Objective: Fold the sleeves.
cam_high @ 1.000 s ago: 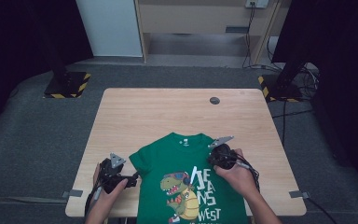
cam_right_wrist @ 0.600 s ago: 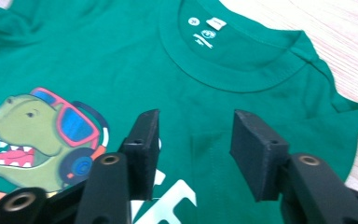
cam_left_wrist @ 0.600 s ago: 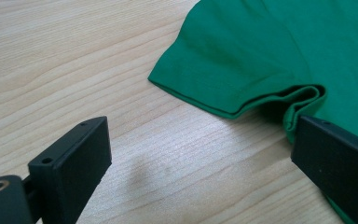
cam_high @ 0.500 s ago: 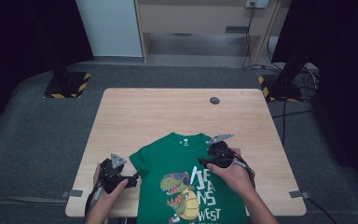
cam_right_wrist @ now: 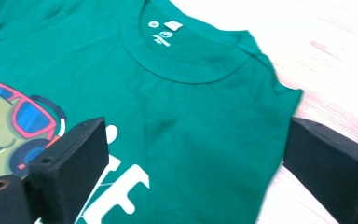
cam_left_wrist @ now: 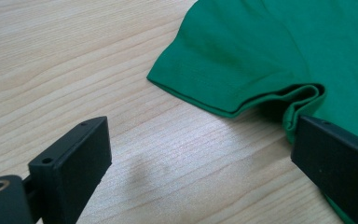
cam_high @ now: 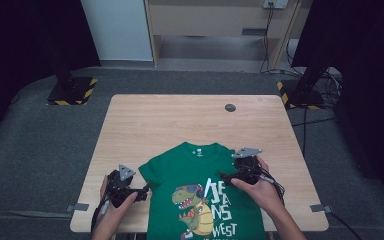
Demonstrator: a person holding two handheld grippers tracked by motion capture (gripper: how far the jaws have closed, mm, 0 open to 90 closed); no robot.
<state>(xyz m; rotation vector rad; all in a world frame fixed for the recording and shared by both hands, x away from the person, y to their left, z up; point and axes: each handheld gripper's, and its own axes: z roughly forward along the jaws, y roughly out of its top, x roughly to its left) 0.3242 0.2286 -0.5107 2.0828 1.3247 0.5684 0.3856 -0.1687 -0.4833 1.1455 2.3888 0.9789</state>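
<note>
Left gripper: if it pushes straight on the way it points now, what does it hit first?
Probably the green T-shirt: its sleeve hem lies directly ahead of the open left gripper, with bare table between them. One of the fingers already sits beside the folded sleeve edge; contact there is unclear.

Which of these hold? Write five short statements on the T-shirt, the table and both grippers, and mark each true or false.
1. The green T-shirt lies print side up. True.
2. The right gripper is shut on the collar. False: its jaws have just been opening and stand apart over the shirt.
3. The left gripper is open beside a sleeve. True.
4. The shirt hangs off the table's far edge. False: off the near edge.
5. A small dark disc lies beyond the shirt. True.
</note>
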